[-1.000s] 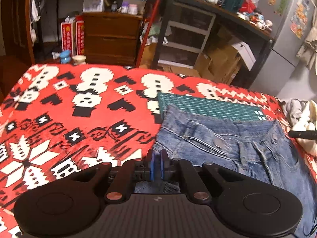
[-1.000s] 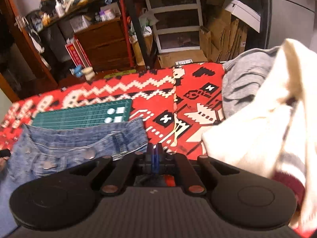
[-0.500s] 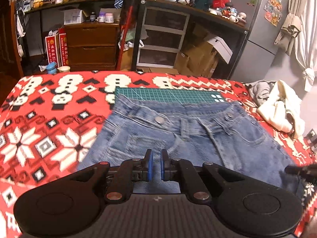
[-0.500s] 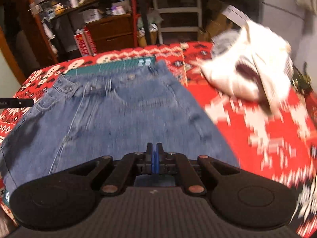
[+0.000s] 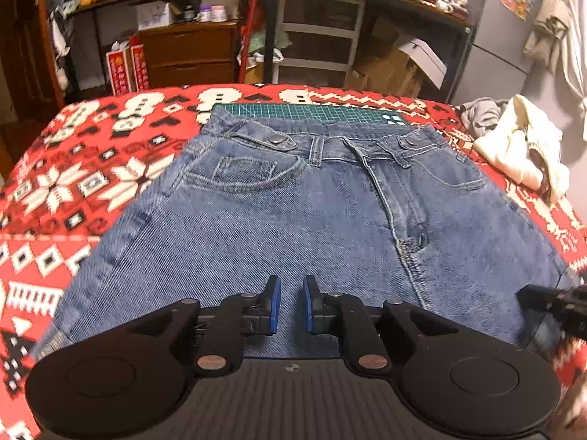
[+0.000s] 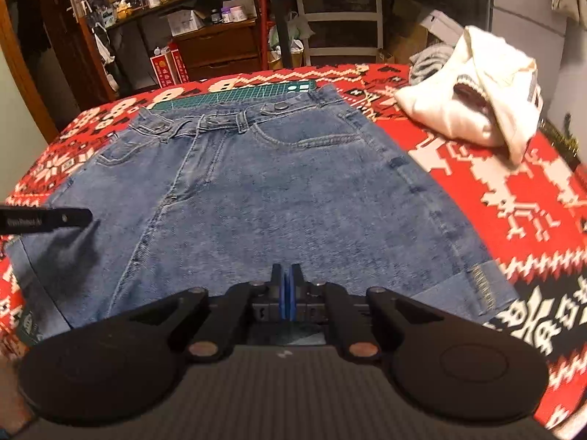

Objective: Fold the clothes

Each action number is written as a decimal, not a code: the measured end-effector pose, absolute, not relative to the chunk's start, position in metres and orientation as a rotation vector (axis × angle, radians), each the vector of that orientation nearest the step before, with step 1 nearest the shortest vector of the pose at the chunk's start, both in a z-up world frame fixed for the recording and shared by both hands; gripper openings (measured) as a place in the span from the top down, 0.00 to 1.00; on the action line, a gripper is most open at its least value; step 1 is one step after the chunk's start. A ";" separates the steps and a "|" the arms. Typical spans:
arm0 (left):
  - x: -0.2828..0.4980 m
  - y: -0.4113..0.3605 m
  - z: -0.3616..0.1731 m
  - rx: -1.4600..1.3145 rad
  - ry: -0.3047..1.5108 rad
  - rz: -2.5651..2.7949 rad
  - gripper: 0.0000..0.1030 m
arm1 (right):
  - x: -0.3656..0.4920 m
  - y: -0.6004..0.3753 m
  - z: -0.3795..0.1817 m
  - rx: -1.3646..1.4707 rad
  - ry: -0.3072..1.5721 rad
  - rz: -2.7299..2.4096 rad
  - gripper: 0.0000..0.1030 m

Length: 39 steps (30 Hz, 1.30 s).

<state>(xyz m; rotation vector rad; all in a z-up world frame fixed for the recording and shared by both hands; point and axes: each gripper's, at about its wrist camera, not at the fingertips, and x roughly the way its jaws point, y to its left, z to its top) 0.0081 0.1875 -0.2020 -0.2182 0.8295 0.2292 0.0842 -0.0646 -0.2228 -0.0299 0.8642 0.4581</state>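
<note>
1. A pair of blue denim jeans [image 5: 293, 212] lies spread flat, front up, on a red, white and black patterned blanket [image 5: 73, 168]. Its waistband lies at 12 o'clock over the near edge of a green gridded cutting mat [image 5: 312, 112].
2. A lower edge with a turned-up cuff [image 6: 480, 286] shows at 4 o'clock in the right wrist view. Whether the legs are doubled under I cannot tell.
3. A crumpled cream sweater [image 6: 473, 102] sits well apart at 2 o'clock, with a grey garment [image 6: 429, 58] just behind it.
4. The left tongs [image 5: 292, 304] hover over the lower denim with their blue pads spread a little, holding nothing.
5. The right tongs [image 6: 287, 295] are pressed together; no cloth shows between them.
6. Judgement: denim is heavy, stiff and not slippery, so it should hold a crease but drag on the blanket.
7. Good holds would be the thick waistband corners and the cuff hems, where doubled seams give the pads something firm to bite.
</note>
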 end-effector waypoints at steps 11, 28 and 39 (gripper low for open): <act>0.006 0.175 -0.213 -0.130 0.860 0.230 0.86 | 0.079 -0.060 -0.224 -0.096 0.867 0.469 0.97; -0.014 0.184 -0.202 -0.197 0.772 0.257 0.62 | 0.065 -0.055 -0.205 -0.108 0.730 0.469 0.95; -0.017 0.198 -0.198 -0.167 0.650 0.283 0.27 | 0.087 -0.056 -0.229 -0.096 0.756 0.440 0.55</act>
